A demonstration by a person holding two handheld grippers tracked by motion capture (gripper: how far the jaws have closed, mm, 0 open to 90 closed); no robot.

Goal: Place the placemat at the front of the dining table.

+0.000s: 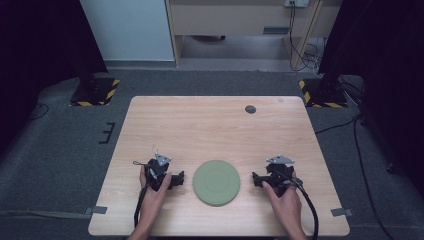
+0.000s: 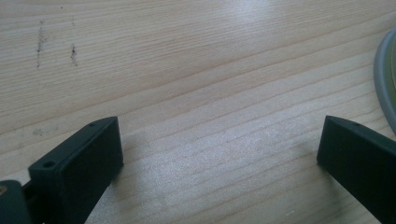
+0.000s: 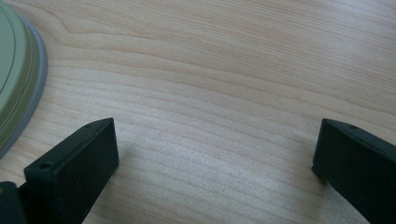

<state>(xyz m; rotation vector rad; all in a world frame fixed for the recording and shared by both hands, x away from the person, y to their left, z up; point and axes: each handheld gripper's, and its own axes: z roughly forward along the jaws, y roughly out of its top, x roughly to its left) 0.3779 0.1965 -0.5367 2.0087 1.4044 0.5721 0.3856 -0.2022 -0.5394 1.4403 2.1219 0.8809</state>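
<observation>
High view: the desk [image 1: 220, 120] is a rectangular slab of pale wood grain, with a small dark round cap [image 1: 250, 109] near its far edge. A round, flat, olive-green plate [image 1: 216, 182] lies toward the near edge, midway between the two hands. Open wood extends behind the plate to the far edge and out to both side edges. Grey carpet surrounds the desk.

Left hand-held gripper [image 1: 176, 179] rests on the desk just left of the plate, jaws pointing toward it. Left gripper view: the black, blocky jaws stand wide apart over bare wood, holding nothing; the plate's grey rim [image 2: 385, 70] curves in at the right edge.

Right hand-held gripper [image 1: 256, 178] rests just right of the plate. Right gripper view: jaws wide apart, empty, with the plate's green face and grey rim [image 3: 18, 79] at the left.
</observation>
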